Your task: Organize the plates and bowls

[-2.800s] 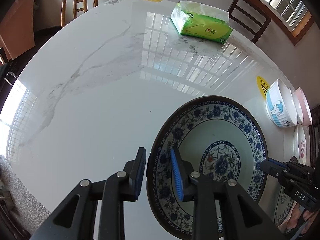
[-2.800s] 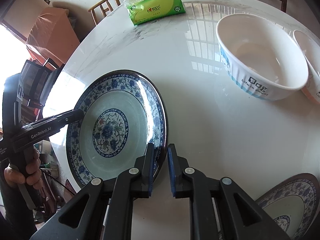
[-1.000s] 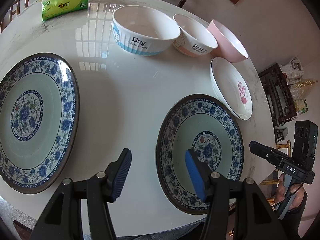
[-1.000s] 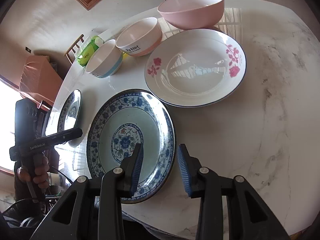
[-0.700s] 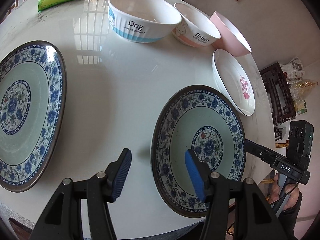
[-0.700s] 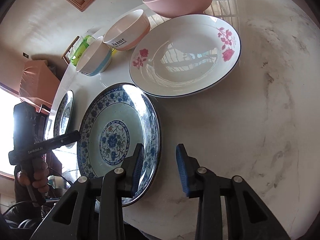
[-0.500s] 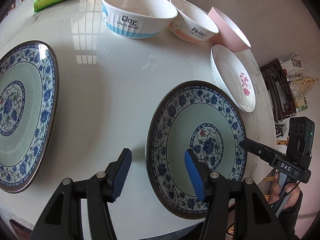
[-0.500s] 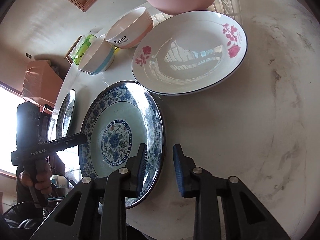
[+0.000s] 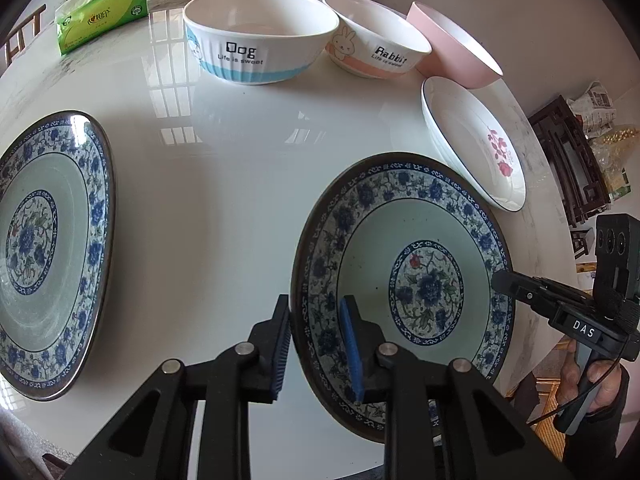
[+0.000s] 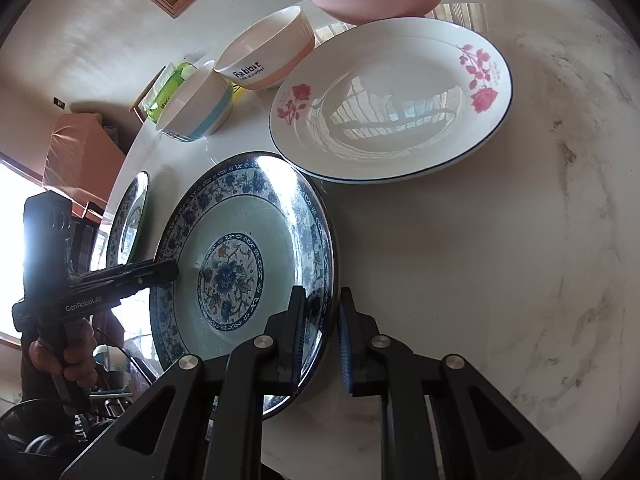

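Blue-and-white porcelain: both grippers have closed in on opposite rims of one patterned plate (image 9: pixel 404 276) at the near edge of the marble table (image 9: pixel 224 184).

The left gripper (image 9: pixel 316 344) straddles the plate's left rim, one pad outside and one inside; its jaws have just been closing, and I cannot tell if the pads press yet. The right gripper (image 10: pixel 322 336) has been narrowing too, and its jaws now sit tight on the right rim. Crowding the plate, a white rose plate (image 10: pixel 392 100) lies just beside its far-right edge, seeming to overlap the rim slightly. A matching blue plate (image 9: pixel 44 248) sits well apart on the table's left side. Along the far edge stand a Dog bowl (image 9: pixel 260 40), a Rabbit bowl (image 9: pixel 372 40) and a pink bowl (image 9: pixel 452 48), with a green tissue pack (image 9: pixel 100 16) at the far-left corner.
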A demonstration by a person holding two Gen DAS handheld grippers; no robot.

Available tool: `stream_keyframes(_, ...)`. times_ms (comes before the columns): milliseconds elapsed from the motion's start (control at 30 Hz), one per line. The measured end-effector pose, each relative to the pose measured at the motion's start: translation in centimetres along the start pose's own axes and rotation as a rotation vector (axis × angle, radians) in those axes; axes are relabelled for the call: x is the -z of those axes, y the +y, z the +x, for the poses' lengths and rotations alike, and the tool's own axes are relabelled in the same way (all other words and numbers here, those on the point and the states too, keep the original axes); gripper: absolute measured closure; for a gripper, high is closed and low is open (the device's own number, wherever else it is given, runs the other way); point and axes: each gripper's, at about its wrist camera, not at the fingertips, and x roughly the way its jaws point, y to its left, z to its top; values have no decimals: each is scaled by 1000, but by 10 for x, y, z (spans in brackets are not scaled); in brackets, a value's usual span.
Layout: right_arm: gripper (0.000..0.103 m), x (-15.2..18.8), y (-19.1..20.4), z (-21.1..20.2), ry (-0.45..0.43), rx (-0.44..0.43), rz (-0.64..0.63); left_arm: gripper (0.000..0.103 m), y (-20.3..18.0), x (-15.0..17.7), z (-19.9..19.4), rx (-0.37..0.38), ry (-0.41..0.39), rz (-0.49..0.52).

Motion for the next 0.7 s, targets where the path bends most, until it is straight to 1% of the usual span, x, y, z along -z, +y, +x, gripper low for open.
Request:
stream_keyframes(267,87,-6,20,2,-19,32,-28,79,19,1,-14,-13,-16,-35)
stream_keyframes(533,87,-17,39,11,-25,22,-33,79,38,2,-30,-44,-45,-71)
stream_keyframes(700,87,-23,52,11,-26,16,-57,79,53,0,-47,-57,-67,-90)
